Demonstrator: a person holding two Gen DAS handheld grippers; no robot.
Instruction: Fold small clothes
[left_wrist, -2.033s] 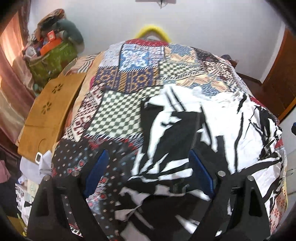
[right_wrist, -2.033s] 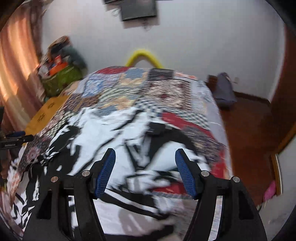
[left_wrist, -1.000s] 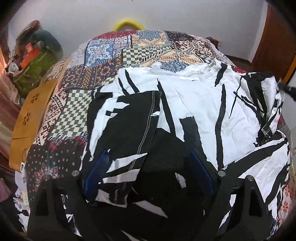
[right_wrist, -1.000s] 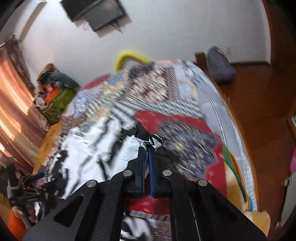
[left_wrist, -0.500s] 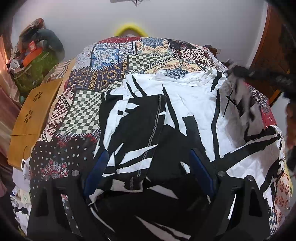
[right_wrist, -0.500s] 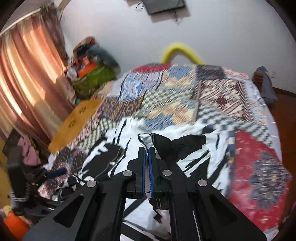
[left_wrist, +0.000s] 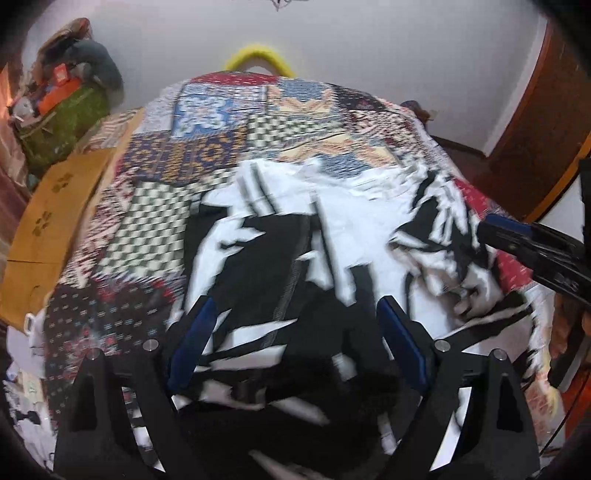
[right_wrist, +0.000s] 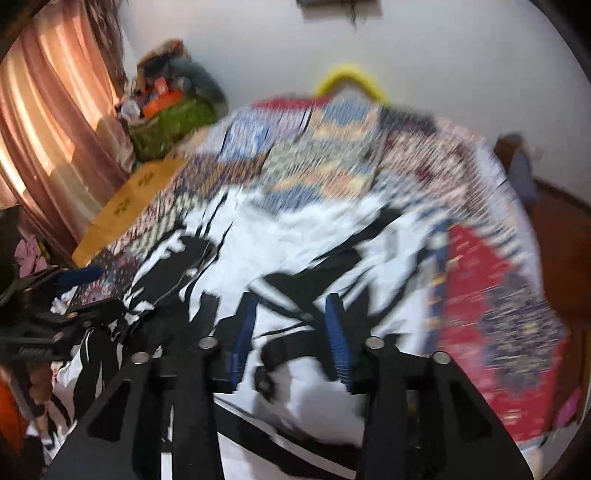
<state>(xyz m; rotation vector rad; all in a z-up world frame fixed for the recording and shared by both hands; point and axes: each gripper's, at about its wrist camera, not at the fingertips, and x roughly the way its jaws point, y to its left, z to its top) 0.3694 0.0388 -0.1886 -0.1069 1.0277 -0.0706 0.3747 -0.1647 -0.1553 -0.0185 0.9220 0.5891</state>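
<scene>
On the patchwork bedspread (left_wrist: 207, 155) lies the black-and-white garment (left_wrist: 354, 229), spread out. Left gripper (left_wrist: 295, 343) gapes wide above it, gripping nothing. Right gripper (right_wrist: 291, 339) is opening, cloth below unpinched; only its view shows the curtain (right_wrist: 48, 122).

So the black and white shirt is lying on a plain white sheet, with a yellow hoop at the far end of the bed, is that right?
Not quite. The black and white shirt lies on a colourful patchwork bedspread, not a plain white sheet. The left wrist view shows its checkered and patterned squares around the shirt. The yellow hoop does sit at the far end of the bed.
</scene>
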